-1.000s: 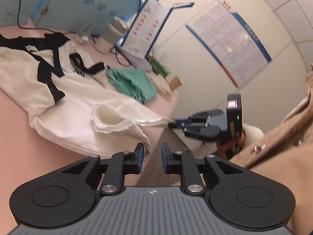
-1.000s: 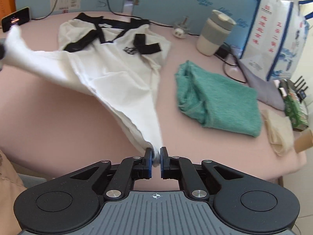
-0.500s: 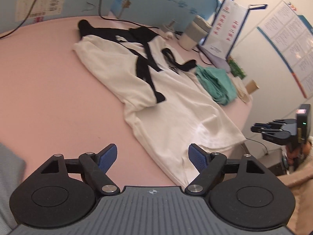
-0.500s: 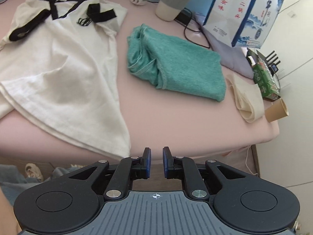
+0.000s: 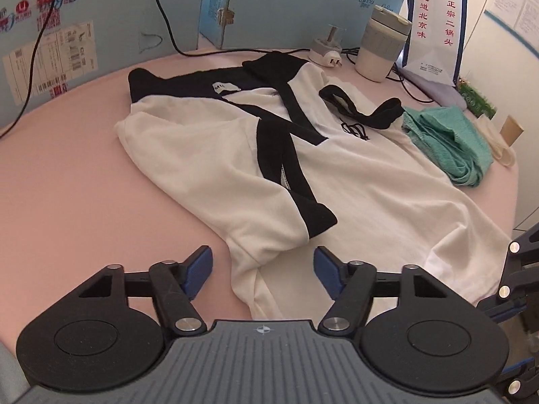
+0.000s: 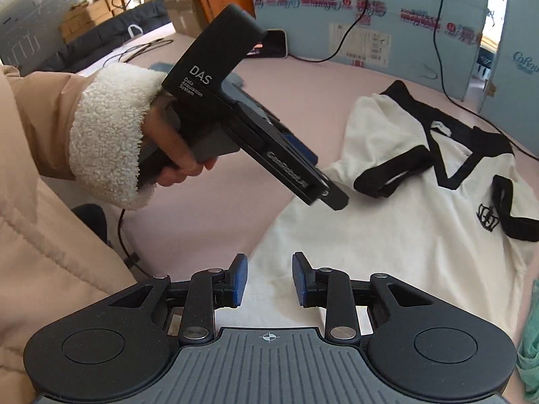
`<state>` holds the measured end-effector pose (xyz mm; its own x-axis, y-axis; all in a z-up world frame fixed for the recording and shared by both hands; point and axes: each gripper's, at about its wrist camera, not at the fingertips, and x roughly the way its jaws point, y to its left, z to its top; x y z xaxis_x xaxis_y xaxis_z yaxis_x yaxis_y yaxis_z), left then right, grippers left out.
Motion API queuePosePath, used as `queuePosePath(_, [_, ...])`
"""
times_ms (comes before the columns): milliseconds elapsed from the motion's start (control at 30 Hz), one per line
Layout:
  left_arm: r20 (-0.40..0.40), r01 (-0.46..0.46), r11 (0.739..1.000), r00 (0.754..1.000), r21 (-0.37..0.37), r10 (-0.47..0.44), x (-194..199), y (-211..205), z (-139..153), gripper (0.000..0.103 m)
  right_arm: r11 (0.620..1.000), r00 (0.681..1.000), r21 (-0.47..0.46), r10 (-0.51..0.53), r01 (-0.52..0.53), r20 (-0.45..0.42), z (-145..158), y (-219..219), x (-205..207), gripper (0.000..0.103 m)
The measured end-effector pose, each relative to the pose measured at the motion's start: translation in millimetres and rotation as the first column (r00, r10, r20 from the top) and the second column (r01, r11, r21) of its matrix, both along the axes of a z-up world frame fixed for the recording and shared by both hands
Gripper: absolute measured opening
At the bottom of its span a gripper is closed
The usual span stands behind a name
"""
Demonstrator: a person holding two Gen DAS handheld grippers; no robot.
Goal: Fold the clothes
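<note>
Nearest on my left feed, the left gripper point(image 5: 262, 271) stands apart with its jaws closing and only the shirt's lower edge lying beneath the gap, nothing pinched. On my right feed the right gripper point(image 6: 269, 277) has its jaws opening, the pads clear of the cloth below them.

The white shirt point(image 5: 353, 181) with black trim lies spread and rumpled on the pink table point(image 5: 67, 202), hem toward me, collar away.

Only my right feed shows the person's hand point(image 6: 178, 155) in a fleece-cuffed tan sleeve point(image 6: 111, 134), holding the left gripper tilted down over the shirt's near side; whether its tip touches the cloth I cannot tell. It also shows stacked cardboard boxes point(image 6: 91, 6) far off in the room.

Only my left feed shows the things beyond the shirt: one folded green cloth point(image 5: 448, 144) just beside it, one cream cloth point(image 5: 495, 141), one paper cup point(image 5: 511, 131), one lidded mug point(image 5: 382, 48), one white plug point(image 5: 328, 52) and one printed bag point(image 5: 434, 23). Pale blue cardboard panels point(image 5: 286, 3) wall the back of the table, with black cables point(image 5: 165, 10) hanging over them.
</note>
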<state>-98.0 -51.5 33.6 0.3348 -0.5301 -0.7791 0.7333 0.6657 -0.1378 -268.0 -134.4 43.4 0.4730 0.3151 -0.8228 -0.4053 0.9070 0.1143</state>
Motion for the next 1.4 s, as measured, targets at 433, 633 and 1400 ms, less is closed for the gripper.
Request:
queuePosePath(433, [0.200, -0.018, 0.970, 0.979, 0.240, -0.031, 3.0, 20.7, 7.8, 0.016, 0.971, 0.971, 0.040, -0.235, 0.234, 0.045, -10.5, -12.8, 50.3, 0.057])
queuePosePath(633, [0.270, -0.069, 0.941, 0.962, 0.333, -0.025, 2.3, 42.4, 7.3, 0.020, 0.975, 0.975, -0.002, -0.222, 0.223, 0.009, -22.9, -6.5, 58.3, 0.057])
queuePosePath(1400, [-0.180, 0.139, 0.989, 0.975, 0.047, -0.128, -83.0, 85.1, 24.8, 0.057, 0.995, 0.999, 0.097, -0.035, 0.039, -0.038, -4.7, -0.6, 17.8, 0.062])
